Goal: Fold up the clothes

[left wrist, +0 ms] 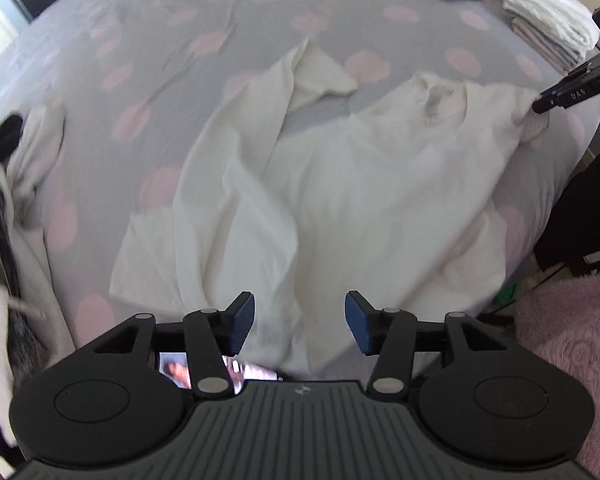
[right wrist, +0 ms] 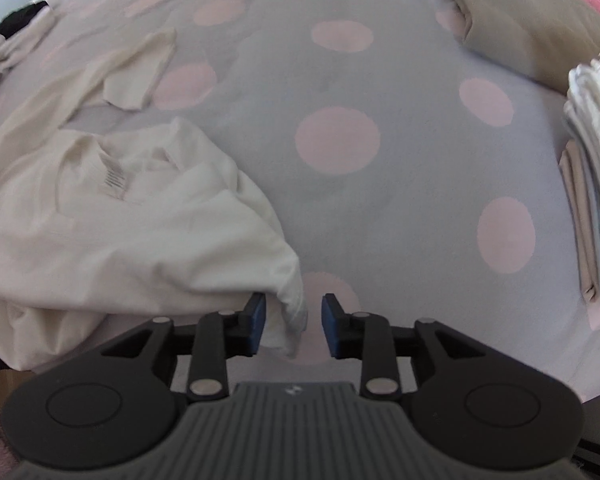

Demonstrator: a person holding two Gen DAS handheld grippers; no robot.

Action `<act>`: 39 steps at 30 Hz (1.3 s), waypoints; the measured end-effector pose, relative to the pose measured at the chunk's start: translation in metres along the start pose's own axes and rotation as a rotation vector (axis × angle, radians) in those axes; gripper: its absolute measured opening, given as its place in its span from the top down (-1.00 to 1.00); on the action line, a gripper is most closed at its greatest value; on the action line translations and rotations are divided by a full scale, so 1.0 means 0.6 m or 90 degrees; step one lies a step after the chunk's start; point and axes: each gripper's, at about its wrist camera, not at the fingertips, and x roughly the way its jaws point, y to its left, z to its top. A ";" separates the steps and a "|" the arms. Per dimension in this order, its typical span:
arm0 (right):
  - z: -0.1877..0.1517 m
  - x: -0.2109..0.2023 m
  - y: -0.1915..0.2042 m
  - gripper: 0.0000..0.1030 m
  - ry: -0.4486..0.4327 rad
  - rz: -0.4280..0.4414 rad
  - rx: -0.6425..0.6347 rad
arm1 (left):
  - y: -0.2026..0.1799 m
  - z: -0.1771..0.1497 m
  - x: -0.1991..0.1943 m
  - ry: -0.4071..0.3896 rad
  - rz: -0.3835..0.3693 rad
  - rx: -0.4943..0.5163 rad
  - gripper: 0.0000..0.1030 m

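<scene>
A white long-sleeved shirt (left wrist: 340, 200) lies crumpled on a grey bedsheet with pink dots (left wrist: 204, 44), collar and label facing up. One sleeve (left wrist: 312, 72) stretches toward the far side. My left gripper (left wrist: 300, 320) hovers open over the shirt's near hem, with cloth under the gap and neither pad pressing it. In the right wrist view the shirt (right wrist: 140, 232) fills the left side. My right gripper (right wrist: 294, 324) stands open. A shirt corner (right wrist: 292, 312) hangs between its pads beside the left pad and clear of the right one. That gripper's tip (left wrist: 540, 104) also shows at the shirt's right edge.
A stack of folded clothes (right wrist: 592, 184) sits at the bed's right edge, below a beige pillow (right wrist: 520, 12). A heap of unfolded garments (left wrist: 16, 184) lies at the left. A pink fluffy rug (left wrist: 572, 320) covers the floor at the right. A lit phone screen (left wrist: 176, 372) shows under the left gripper.
</scene>
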 end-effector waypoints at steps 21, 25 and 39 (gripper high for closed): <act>0.039 0.083 0.000 0.30 -0.012 0.044 0.051 | 0.122 0.045 0.210 0.032 0.053 -0.178 0.79; 0.027 0.095 0.001 0.30 0.005 0.037 0.043 | 0.151 0.038 0.191 0.025 0.088 -0.220 0.63; 0.028 0.087 -0.003 0.30 -0.024 0.031 0.060 | 0.065 0.102 0.229 -0.034 0.010 0.020 0.47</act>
